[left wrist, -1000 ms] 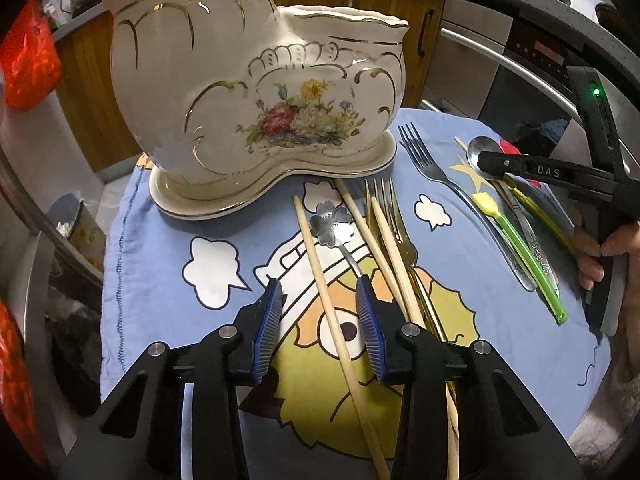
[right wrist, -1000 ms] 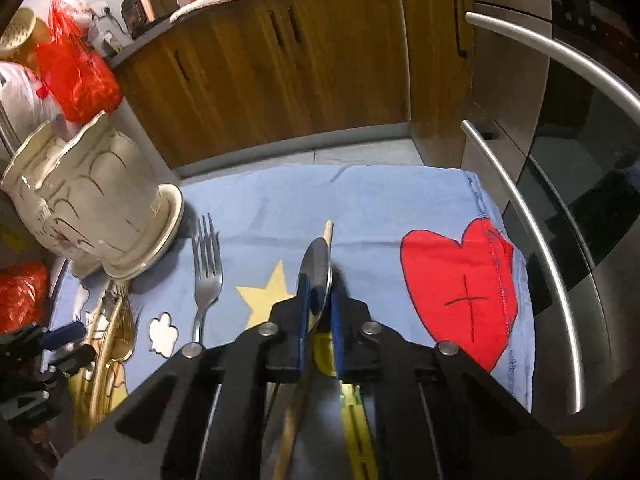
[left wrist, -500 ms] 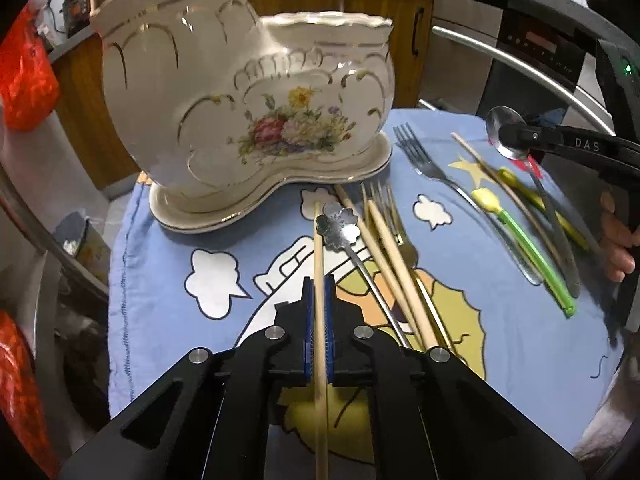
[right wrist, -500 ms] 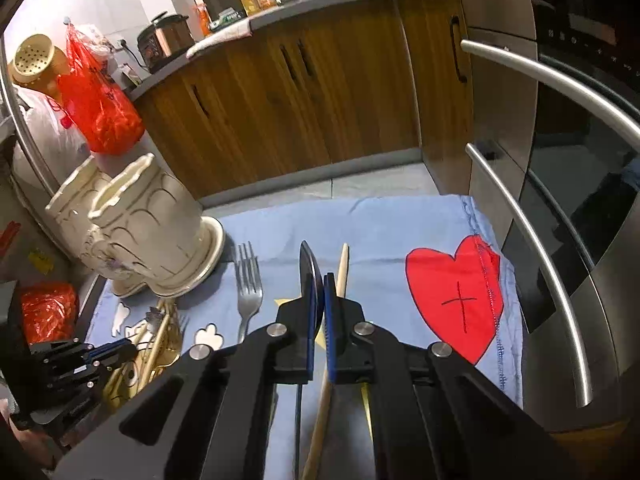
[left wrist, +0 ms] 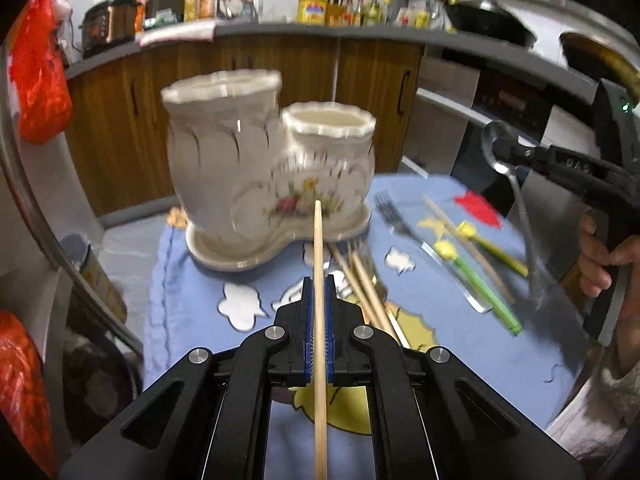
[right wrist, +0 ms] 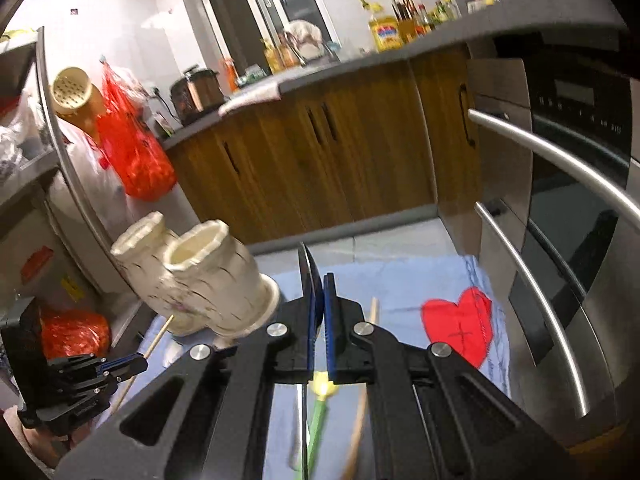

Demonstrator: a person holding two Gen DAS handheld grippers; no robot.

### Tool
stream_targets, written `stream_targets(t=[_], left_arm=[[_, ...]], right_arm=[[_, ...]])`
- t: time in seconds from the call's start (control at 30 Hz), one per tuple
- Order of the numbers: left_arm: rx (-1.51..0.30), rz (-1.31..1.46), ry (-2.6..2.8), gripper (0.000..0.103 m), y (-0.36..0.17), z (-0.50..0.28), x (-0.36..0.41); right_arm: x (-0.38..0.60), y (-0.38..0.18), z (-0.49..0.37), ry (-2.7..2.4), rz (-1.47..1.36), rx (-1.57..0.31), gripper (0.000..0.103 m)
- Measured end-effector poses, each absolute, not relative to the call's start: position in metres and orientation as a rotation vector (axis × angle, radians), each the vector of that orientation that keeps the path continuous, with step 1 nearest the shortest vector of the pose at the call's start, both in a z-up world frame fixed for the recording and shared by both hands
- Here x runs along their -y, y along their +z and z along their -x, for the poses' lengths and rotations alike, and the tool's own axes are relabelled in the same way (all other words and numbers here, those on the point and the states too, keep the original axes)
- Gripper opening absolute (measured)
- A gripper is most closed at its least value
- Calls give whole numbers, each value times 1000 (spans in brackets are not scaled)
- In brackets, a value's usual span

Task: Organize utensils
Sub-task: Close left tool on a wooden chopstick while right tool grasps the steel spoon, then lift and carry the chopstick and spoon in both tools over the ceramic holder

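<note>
At the far left of the cloth-covered counter (left wrist: pixel 192 304), near its back left corner, stands the cream ceramic holder (left wrist: pixel 256 168), a two-compartment piece on its own oval base, the taller compartment on the left and the shorter one joined to its right; both openings look empty as far as the blurred pictures allow. The left tool (left wrist: pixel 318 292) is clenched on a wooden chopstick (left wrist: pixel 318 248), which runs straight along its fingers, lifted clear of the cloth, with its tip pointing at the flowered front of the holder's shorter compartment. Just right of that tool, more wooden chopsticks (left wrist: pixel 366 280) lie bunched on the cloth near the holder's base, with gold-toned tines showing among them. Further right a silver fork (left wrist: pixel 390 210) lies with its tines toward the back edge, then a single wooden chopstick (left wrist: pixel 448 218), and beside them two green-handled utensils with yellow flower-shaped parts (left wrist: pixel 470 276), all flat on the cloth toward the right edge. Above that side, the right tool (left wrist: pixel 502 148) is clamped on the bowl of a metal spoon (left wrist: pixel 520 208), held up off the counter with its handle hanging down toward the cloth; in the right wrist view the right tool (right wrist: pixel 319 284) grips the spoon bowl (right wrist: pixel 307 268) edge-on between its blue pads. A red heart (right wrist: pixel 462 320) is printed on the cloth near the counter's right edge.
</note>
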State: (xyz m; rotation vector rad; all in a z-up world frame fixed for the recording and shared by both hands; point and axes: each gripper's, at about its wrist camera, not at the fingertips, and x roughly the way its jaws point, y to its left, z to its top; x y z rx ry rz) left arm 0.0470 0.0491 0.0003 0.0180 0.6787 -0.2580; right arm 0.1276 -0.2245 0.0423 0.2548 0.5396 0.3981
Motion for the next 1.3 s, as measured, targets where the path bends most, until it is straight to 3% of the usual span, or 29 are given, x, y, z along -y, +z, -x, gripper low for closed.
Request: stream_targets(t=[0.47, 0.73, 1.3], left_arm=[[-475, 40, -310, 5, 83, -52, -67], [-299, 153, -367, 5, 138, -114, -97], [-187, 186, -292, 5, 105, -198, -108]], right_arm=[[165, 98, -146, 487, -262, -443, 4], [122, 139, -186, 513, -266, -323, 4], [92, 121, -243, 448, -245, -202, 4]])
